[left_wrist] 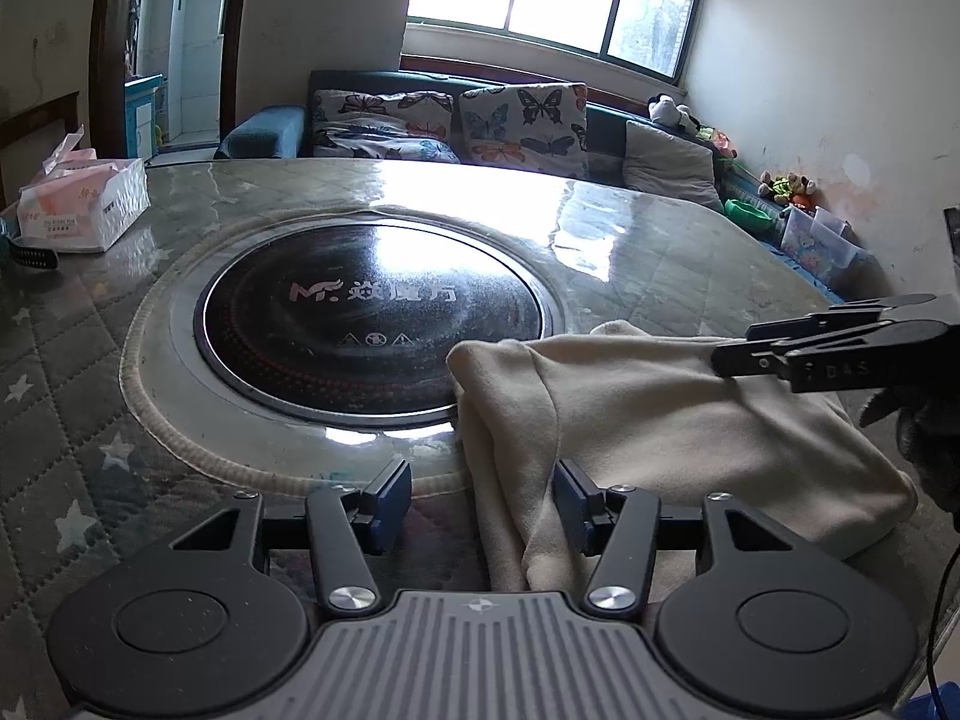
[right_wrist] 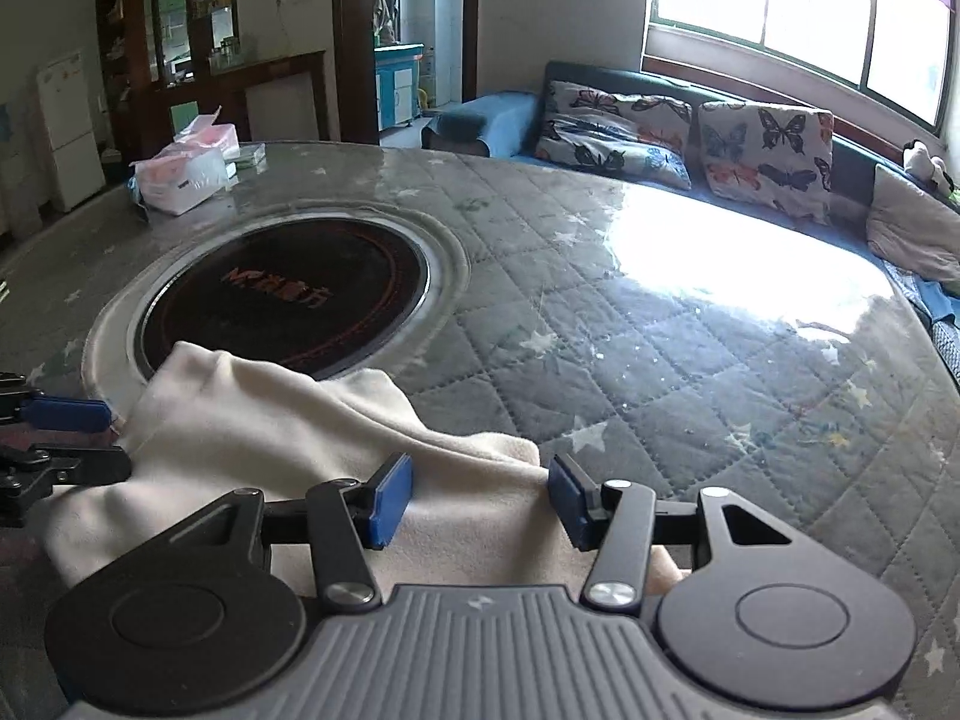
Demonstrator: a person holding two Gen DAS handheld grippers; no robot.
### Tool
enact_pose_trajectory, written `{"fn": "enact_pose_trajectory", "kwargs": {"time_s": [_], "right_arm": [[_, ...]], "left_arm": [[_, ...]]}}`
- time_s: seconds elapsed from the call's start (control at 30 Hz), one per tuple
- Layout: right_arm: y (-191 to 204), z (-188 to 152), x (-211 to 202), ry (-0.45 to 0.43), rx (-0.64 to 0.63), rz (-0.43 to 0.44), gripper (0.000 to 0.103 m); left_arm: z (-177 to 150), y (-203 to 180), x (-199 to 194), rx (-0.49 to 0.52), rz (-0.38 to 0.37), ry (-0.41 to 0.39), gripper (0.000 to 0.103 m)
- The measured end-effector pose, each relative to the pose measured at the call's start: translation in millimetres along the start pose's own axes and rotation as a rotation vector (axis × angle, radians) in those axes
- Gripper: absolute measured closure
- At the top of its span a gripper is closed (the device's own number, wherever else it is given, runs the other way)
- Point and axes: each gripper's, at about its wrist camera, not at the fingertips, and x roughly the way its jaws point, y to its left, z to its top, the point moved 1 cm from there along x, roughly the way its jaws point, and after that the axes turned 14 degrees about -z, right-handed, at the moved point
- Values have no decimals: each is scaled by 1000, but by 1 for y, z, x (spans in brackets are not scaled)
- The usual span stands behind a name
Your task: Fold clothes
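**Cream garment bunched at the table's near edge, both grippers open over it**

In the left wrist view, a tissue pack (left_wrist: pixel 84 204) sits at ten o'clock near the table's (left_wrist: pixel 660 240) far-left edge. The round black hotplate (left_wrist: pixel 366 324) fills the centre. The cream garment (left_wrist: pixel 660 420) lies at four o'clock, its left fold overlapping the hotplate rim.

The left gripper (left_wrist: pixel 483 507) stands about half open, gripping nothing; the cloth's left edge runs between its pads. The right gripper (right_wrist: pixel 480 501) is likewise parted and grips nothing, hovering over the garment's right edge.

In the right wrist view, bare quilted surface stretches from twelve to three o'clock, open up to the table's curved rim. A sofa (right_wrist: pixel 690 120) lies beyond it.
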Motion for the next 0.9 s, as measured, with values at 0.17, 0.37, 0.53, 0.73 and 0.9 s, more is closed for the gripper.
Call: {"fn": "enact_pose_trajectory", "kwargs": {"time_s": [0.17, 0.37, 0.53, 0.73, 0.9], "right_arm": [[20, -1, -31, -40, -92, 57, 51], [70, -13, -63, -83, -275, 191, 51], [119, -21, -81, -132, -426, 296, 51], [159, -33, -77, -152, -550, 300, 54], [170, -40, -72, -141, -569, 270, 81]], "left_arm": [[5, 5, -4, -18, 20, -15, 44], [5, 17, -4, -64, 49, 7, 44], [8, 26, -11, -112, 62, -2, 44], [17, 33, -24, -231, 10, -36, 44], [19, 28, -26, -297, -48, -40, 40]]}}
